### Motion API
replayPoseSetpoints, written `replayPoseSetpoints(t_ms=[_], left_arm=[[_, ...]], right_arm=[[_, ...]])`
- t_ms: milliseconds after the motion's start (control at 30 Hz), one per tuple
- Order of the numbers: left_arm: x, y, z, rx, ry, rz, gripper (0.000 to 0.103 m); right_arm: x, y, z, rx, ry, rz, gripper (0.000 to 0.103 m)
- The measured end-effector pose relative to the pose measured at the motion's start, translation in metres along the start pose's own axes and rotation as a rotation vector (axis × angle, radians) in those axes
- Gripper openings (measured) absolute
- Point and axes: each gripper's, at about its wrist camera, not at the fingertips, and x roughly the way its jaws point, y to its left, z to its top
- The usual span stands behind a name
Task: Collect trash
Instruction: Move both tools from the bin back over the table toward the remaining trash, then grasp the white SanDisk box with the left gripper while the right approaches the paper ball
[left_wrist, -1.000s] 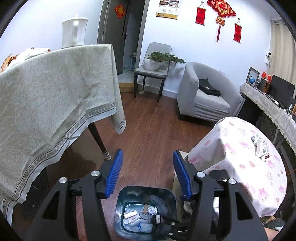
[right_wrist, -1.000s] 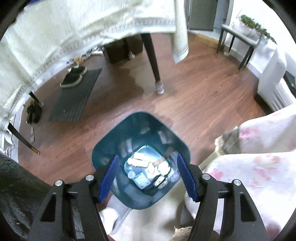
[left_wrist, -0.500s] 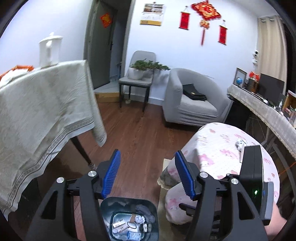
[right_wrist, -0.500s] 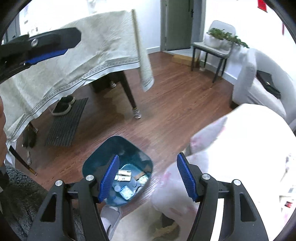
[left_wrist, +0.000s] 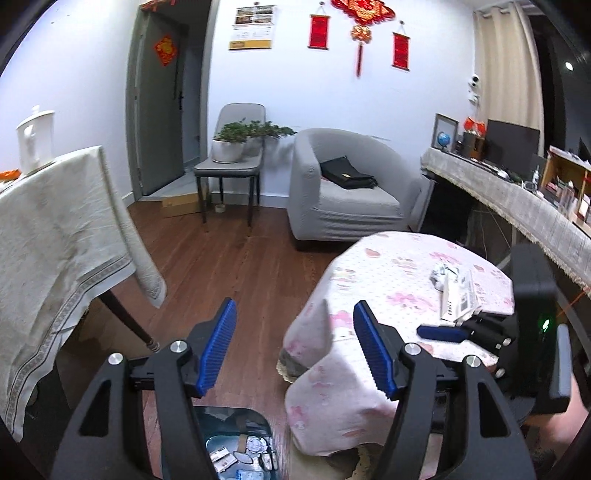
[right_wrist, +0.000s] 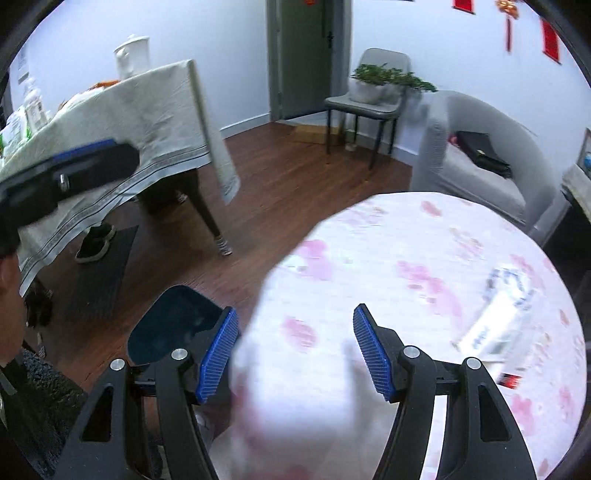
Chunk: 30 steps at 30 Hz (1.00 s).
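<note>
pink-flowered table (left_wrist: 388, 273) held white packet (right_wrist: 495, 325), far right. your left gripper (left_wrist: 291, 347) and right gripper (right_wrist: 291, 347) gaped empty; reach for packet next, then bin (left_wrist: 236, 443).

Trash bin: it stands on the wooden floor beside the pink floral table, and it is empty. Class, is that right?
Not quite. The trash bin is not empty: the left wrist view shows wrappers and scraps inside. It does stand on the floor beside the pink floral table.

right gripper (right_wrist: 293, 349) fingers apart, empty, above pink tablecloth (right_wrist: 424, 258).
</note>
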Motion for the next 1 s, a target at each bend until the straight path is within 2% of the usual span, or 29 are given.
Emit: replayPoseSetpoints(t_ms=[467,700,900,1000], left_arm=[[0.043,-0.083,-0.002,0.149,0.016,-0.109,0.069],[0.071,-0.129,-0.010,0.216,0.070,-0.179,0.068],[0.090,-0.159,-0.014,0.203,0.110,-0.273,0.066],[0.100,-0.176,-0.018,0.235,0.125,-0.282,0.063]], right_arm=[[-0.054,-0.115,-0.028,0.171,-0.065,-0.136,0.066],[-0.065,-0.162,-0.044,0.247,-0.081,-0.148,0.066],[-0.066,-0.195,-0.051,0.320,-0.095,-0.139,0.066],[-0.067,-0.210,-0.052,0.334,-0.094,-0.142,0.069]])
